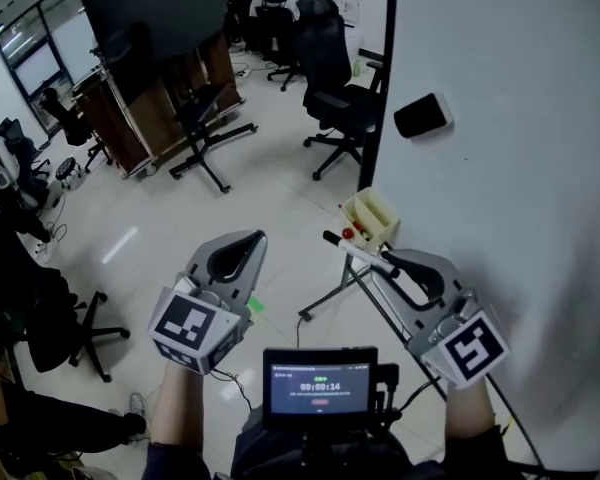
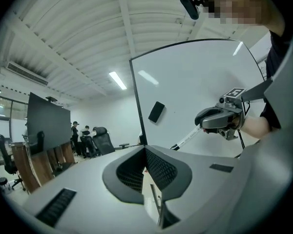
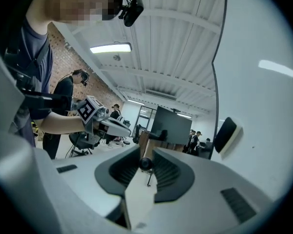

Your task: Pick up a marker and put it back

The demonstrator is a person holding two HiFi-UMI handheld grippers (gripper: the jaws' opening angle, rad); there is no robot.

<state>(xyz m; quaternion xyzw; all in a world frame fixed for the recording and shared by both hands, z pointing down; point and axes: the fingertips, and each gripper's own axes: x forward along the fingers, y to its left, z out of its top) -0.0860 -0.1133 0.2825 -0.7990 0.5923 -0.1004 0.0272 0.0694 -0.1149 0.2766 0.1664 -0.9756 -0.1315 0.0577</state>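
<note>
White-barrelled and black-capped, the marker (image 1: 360, 253) is pinched in the right claw (image 1: 390, 261), just off the whiteboard's (image 1: 520, 218) edge beside the cream holder (image 1: 372, 216) mounted there. The pickup looks done; putting it back means steering it into that holder. The left claw (image 1: 255, 240) is pressed together, empty. Count: one marker, one holder, one eraser (image 1: 423, 115), two claws.

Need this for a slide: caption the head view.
Right gripper grips a marker near the cream box beside the whiteboard; left gripper empty.
</note>
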